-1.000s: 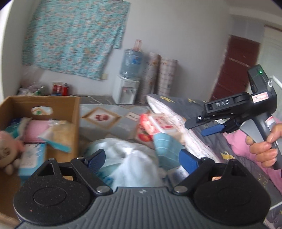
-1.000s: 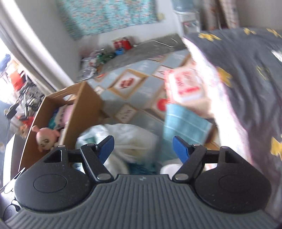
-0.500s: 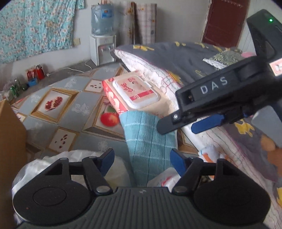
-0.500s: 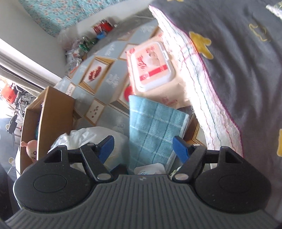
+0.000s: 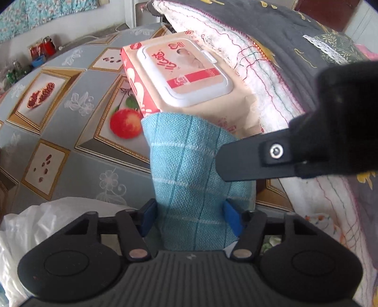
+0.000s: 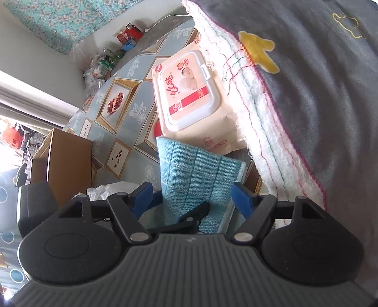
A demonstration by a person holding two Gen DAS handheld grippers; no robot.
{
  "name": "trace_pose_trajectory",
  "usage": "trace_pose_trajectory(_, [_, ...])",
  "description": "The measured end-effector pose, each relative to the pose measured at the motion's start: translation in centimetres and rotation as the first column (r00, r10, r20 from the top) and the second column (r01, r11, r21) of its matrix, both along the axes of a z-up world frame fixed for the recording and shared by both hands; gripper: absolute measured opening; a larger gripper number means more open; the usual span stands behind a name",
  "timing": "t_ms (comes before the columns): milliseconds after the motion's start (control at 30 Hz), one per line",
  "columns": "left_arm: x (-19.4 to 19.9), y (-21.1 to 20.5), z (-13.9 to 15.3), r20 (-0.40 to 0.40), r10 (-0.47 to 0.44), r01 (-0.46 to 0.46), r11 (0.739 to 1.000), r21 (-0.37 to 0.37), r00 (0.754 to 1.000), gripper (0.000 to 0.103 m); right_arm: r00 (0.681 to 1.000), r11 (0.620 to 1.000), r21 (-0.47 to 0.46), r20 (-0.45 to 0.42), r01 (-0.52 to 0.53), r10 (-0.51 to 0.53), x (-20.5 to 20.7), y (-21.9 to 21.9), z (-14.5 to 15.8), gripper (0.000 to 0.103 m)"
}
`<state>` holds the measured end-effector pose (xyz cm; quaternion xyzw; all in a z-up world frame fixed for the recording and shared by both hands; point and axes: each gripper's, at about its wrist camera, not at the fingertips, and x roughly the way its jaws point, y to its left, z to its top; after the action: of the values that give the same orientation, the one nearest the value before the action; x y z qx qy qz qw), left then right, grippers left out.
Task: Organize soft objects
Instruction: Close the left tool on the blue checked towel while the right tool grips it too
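mid-task on a bedroom floor: the left tool [image 5: 190,218], low in the frame, is closing its blue pads on either side of a folded teal cloth [image 5: 193,179], the fabric already bunched between them, while the right tool [image 6: 192,197] stands spread around the same cloth from its own angle, pads just clear of the edges. the cloth leans against a pack of baby wipes [image 5: 186,73] at the centre of both views, and neither has yet been put away. a cardboard box [image 6: 60,157] at the left edge of the right wrist view looks the likely destination, though its contents are hidden from here, so how much is already sorted cannot be told. a white plastic bag [image 5: 47,226] slumps at lower left. the floor [image 5: 78,132] wears a fruit-print vinyl sheet; a grey quilt [image 6: 319,94] with yellow motifs fills the right, and a floral curtain [image 6: 66,21] hangs on the far wall at upper left.
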<state>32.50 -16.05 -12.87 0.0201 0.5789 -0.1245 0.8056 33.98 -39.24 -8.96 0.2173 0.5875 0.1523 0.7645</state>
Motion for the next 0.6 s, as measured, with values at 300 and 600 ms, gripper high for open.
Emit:
trace_pose_trajectory(300, [-1.2,0.9,1.1,0.053,0.043,-0.038,0.996,-0.081,0.998,0.016,0.998,0.998,0.032,-0.033,0.047,-0.046,0.2,-0.7,-1.1,0.074])
trace_pose_trajectory(600, [-3.5,1.0,6.4,0.210,0.023,0.021,0.978,-0.205,0.977,0.015,0.995,0.977,0.196,-0.065,0.086,-0.075,0.2,-0.8,-0.8,0.074])
